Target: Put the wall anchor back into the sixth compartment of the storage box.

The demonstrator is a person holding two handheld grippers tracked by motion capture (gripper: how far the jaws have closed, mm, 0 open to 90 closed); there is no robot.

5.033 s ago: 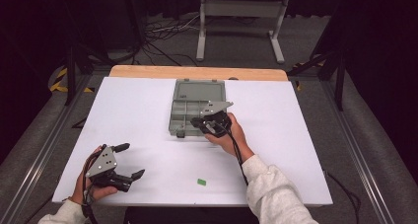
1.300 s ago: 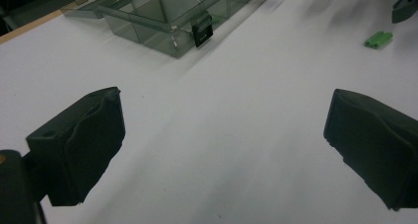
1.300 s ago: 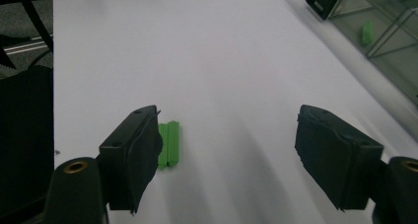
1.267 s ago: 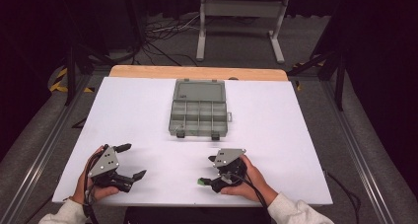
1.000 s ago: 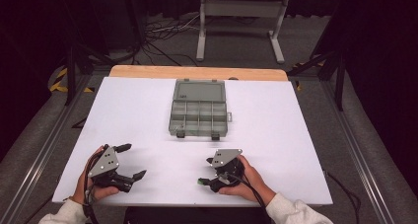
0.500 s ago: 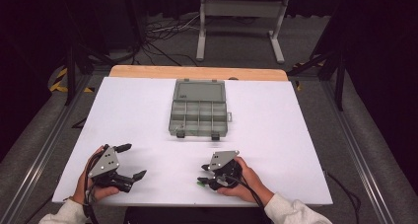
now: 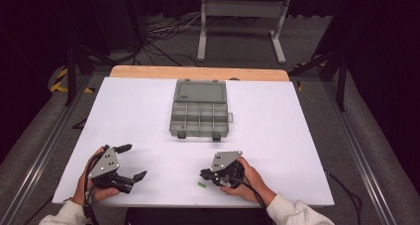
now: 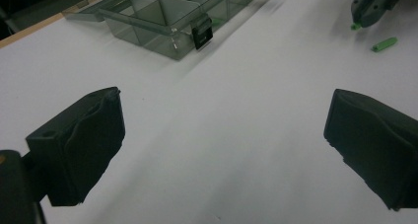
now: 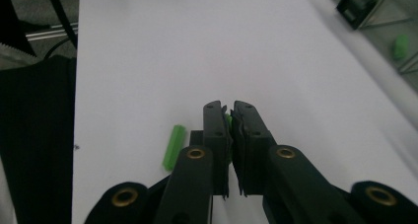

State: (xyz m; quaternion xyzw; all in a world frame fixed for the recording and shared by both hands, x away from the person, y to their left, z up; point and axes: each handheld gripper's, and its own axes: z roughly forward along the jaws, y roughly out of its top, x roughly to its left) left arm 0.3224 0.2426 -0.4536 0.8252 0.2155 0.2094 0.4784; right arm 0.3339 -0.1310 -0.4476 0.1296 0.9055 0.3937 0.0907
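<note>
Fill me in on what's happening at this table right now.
A person sits at a white table with a two-jaw gripper in each hand. The right gripper has just been closing, and its jaws now pinch a small green piece near the table's front edge. A second small green plastic stick lies loose on the table beside it. The left gripper rests at the front left, jaws wide open, holding nothing. Farther back stands an open, clear grey plastic compartment box with one green piece already in a compartment.
</note>
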